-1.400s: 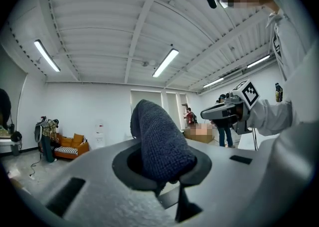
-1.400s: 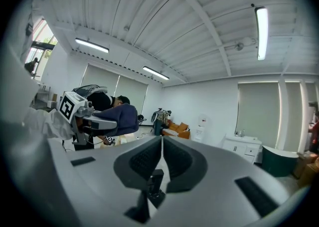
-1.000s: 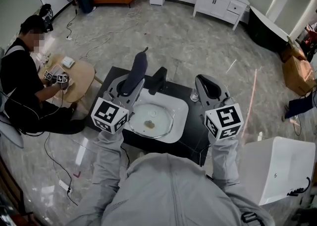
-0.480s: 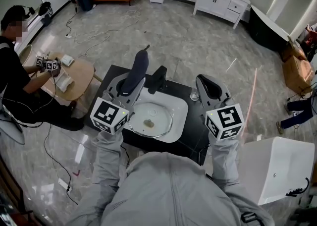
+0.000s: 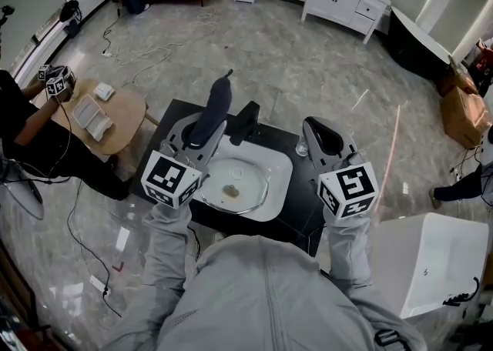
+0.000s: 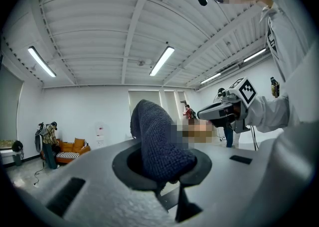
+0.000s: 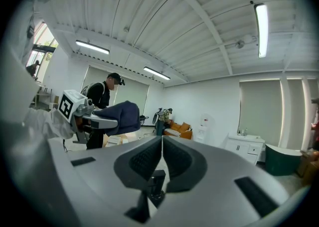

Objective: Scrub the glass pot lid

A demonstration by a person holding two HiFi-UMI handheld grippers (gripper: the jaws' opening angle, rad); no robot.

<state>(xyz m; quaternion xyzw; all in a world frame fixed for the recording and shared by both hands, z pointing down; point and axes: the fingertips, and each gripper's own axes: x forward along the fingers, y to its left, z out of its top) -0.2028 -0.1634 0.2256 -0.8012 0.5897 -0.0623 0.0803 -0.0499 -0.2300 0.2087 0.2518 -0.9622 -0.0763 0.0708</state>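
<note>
1. While it hovers at the left edge of the white rectangular basin point(image 5: 279, 192), the left gripper point(image 5: 202, 135) clamps a dark blue knitted scrubbing cloth point(image 5: 216, 107).
2. Right gripper point(image 5: 324, 138): jaws pressed together, nothing between them, right of the basin.
3. Round glass pot lid point(image 5: 245, 188): lies flat inside the basin, brownish smear at its centre.
4. Black square table point(image 5: 304, 215): carries the basin.

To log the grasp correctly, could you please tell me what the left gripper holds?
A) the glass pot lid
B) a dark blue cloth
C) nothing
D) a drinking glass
B: in the left gripper view, the jaws of the left gripper are shut on a dark blue cloth, while the glass pot lid lies apart in the white basin.
</note>
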